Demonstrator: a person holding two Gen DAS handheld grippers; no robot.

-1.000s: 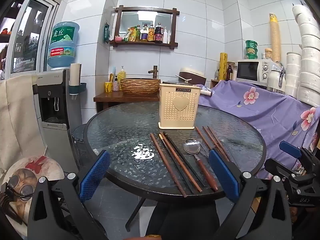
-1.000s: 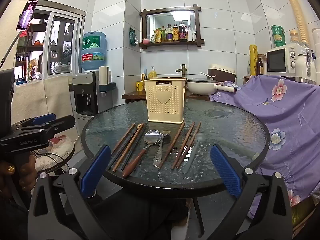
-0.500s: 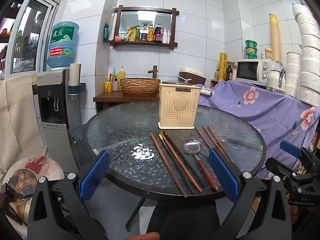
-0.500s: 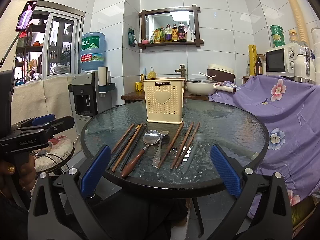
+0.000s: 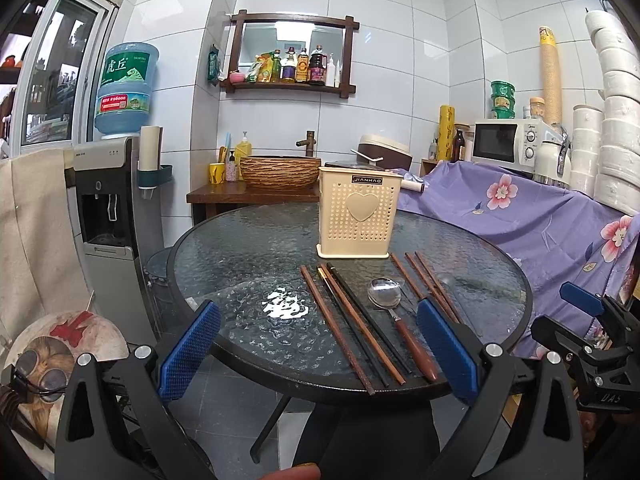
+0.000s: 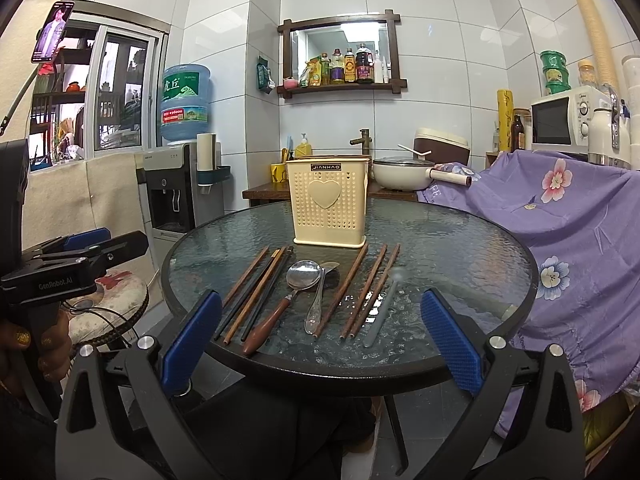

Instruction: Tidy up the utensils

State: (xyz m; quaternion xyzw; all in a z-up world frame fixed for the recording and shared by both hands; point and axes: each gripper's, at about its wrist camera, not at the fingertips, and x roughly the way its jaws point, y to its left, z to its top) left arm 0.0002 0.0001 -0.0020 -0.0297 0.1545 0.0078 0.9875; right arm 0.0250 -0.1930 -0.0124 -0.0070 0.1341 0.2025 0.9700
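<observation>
A cream perforated utensil holder (image 5: 358,215) (image 6: 329,202) with a heart stands upright on the round glass table (image 5: 240,264) (image 6: 460,248). In front of it lie several brown chopsticks (image 5: 352,324) (image 6: 256,292), a metal spoon with a wooden handle (image 5: 400,320) (image 6: 284,304), a clear spoon (image 6: 318,300) and a grey utensil (image 6: 380,308). My left gripper (image 5: 318,352) is open and empty, held at the table's near edge. My right gripper (image 6: 318,344) is open and empty, also at the near edge.
A purple flowered cloth (image 5: 540,216) (image 6: 560,216) covers furniture at the right. A water dispenser (image 5: 112,216) (image 6: 172,192) stands at the left. A wooden counter with a woven basin (image 5: 280,170) and a white pot (image 6: 400,172) is behind the table. A round stool (image 5: 60,344) sits lower left.
</observation>
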